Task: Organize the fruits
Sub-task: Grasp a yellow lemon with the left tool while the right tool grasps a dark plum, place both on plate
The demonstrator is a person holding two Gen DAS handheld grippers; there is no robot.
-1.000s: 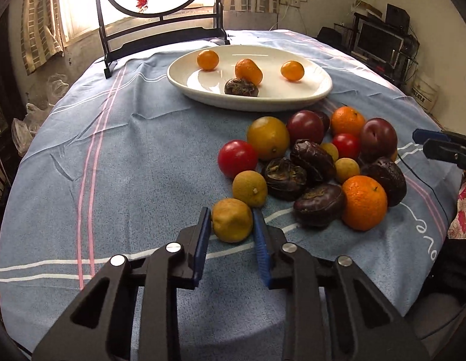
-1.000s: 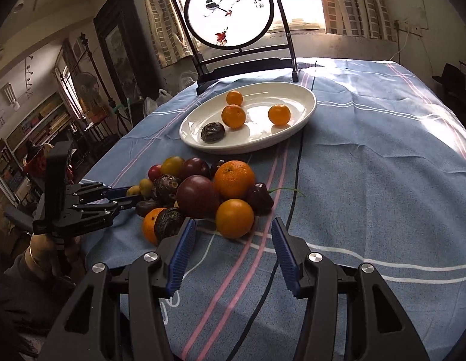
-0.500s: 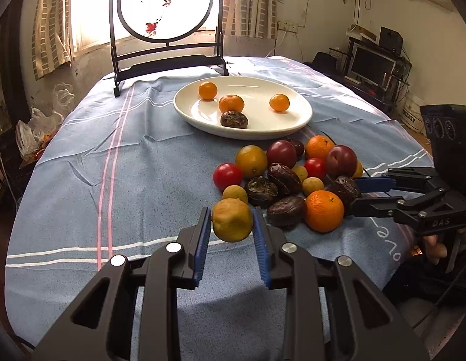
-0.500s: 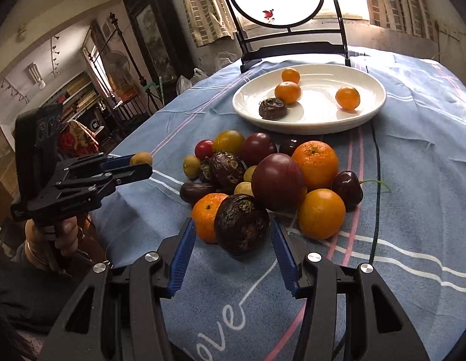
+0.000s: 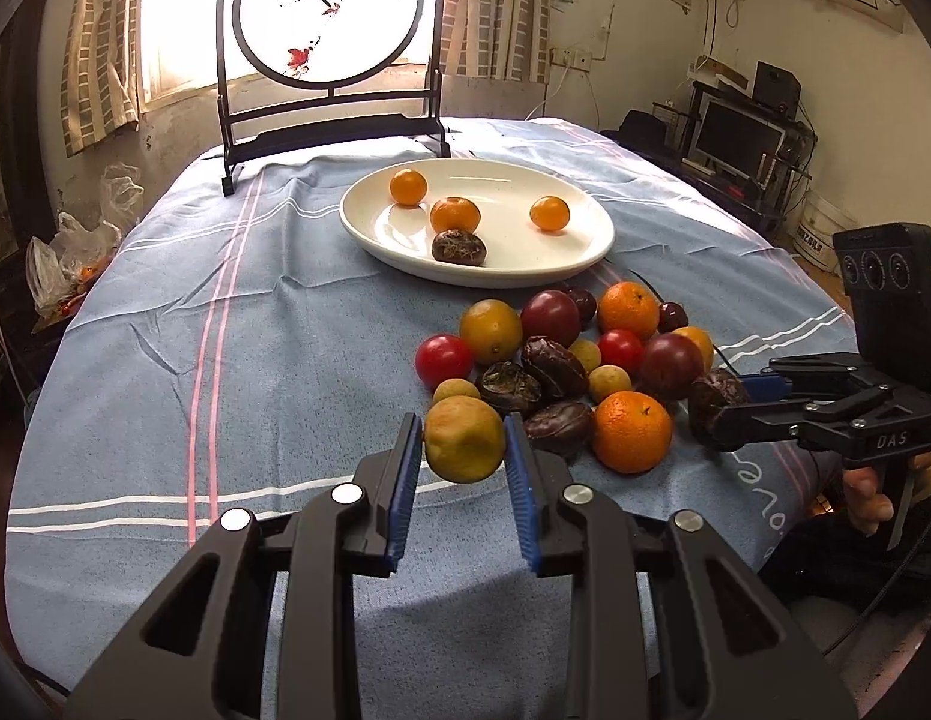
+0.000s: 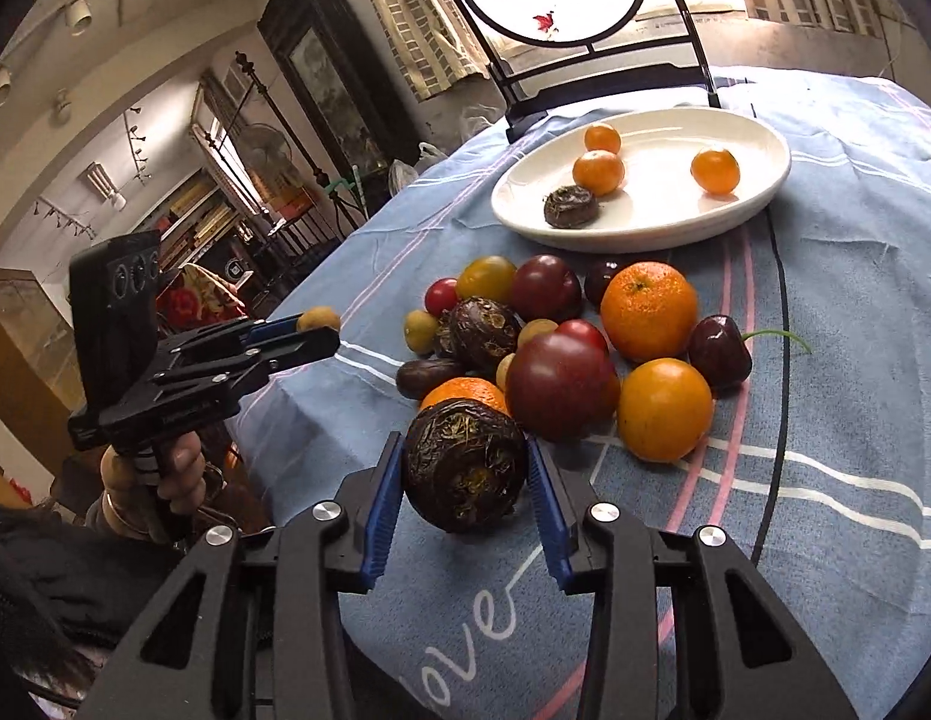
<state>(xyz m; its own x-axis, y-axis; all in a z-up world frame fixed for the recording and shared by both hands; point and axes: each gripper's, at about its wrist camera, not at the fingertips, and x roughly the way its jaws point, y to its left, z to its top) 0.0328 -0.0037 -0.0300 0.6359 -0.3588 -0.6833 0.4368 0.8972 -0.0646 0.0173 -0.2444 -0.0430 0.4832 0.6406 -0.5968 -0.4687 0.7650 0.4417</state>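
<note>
My left gripper (image 5: 463, 445) is shut on a yellow fruit (image 5: 464, 439) and holds it above the cloth, near the pile of mixed fruit (image 5: 561, 354). My right gripper (image 6: 465, 468) is shut on a dark wrinkled fruit (image 6: 465, 467), lifted at the near edge of the same pile (image 6: 561, 336). A white oval plate (image 5: 591, 252) farther back holds three small oranges and one dark wrinkled fruit (image 5: 458, 248). The plate also shows in the right wrist view (image 6: 759, 198). Each gripper shows in the other's view: the right one (image 5: 720, 414), the left one (image 6: 321, 330).
A round table with a blue striped cloth (image 5: 225, 348) carries everything. A black stand with a round painted screen (image 5: 327, 18) rises at the table's far edge. A monitor and shelves (image 5: 738, 132) stand at the right wall.
My left gripper has lifted the yellow fruit off the cloth. My right gripper moved left to the pile, closed on the dark wrinkled fruit and raised it.
</note>
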